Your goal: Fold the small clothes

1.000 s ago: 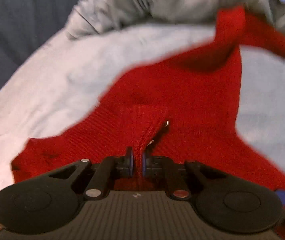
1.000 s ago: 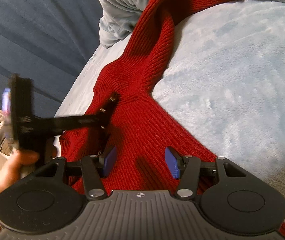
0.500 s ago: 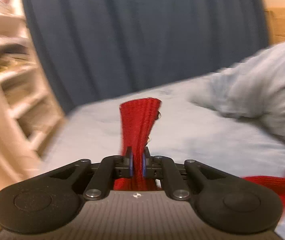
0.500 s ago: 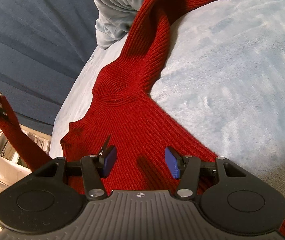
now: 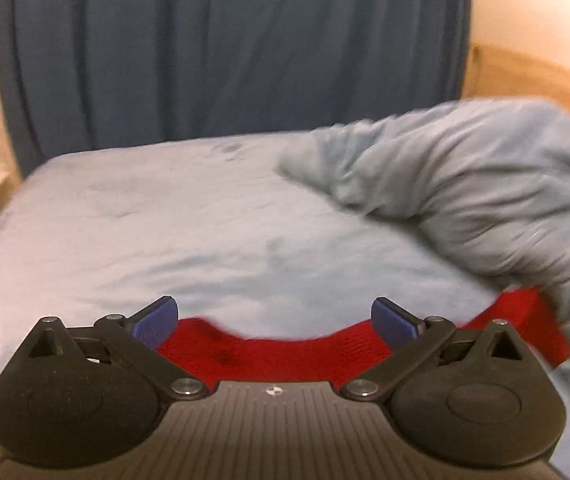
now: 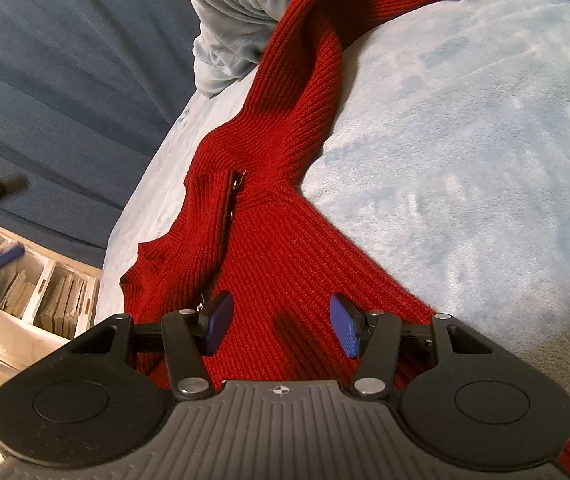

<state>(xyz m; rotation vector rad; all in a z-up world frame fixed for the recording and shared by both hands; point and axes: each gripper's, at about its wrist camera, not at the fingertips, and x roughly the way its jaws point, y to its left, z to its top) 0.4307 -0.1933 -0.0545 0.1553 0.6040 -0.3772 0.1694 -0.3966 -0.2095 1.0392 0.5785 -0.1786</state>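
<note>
A red ribbed knit sweater [image 6: 285,240] lies on the pale blue bed sheet [image 6: 465,140]. One sleeve runs up toward the crumpled duvet. Its zipped collar flap [image 6: 225,208] lies flat on the chest. My right gripper [image 6: 281,320] hovers over the sweater's body, its blue pads [image 6: 217,320] half apart with nothing between them. In the left wrist view my left gripper [image 5: 273,312] is raised above the bed and its jaws are opening wide. Nothing is between its pads [image 5: 157,320]. A strip of the red sweater [image 5: 285,352] shows below it.
A crumpled grey-blue duvet [image 5: 465,184] is heaped at the bed's right side. A dark blue curtain [image 5: 225,48] hangs behind the bed. White shelves with papers [image 6: 45,288] stand past the left edge. A wooden headboard [image 5: 525,72] is at the far right.
The left gripper lifted the collar flap up off the bed, then let it go. The flap lies on the sweater again, and the jaws went from shut to wide. The right gripper stayed still.
</note>
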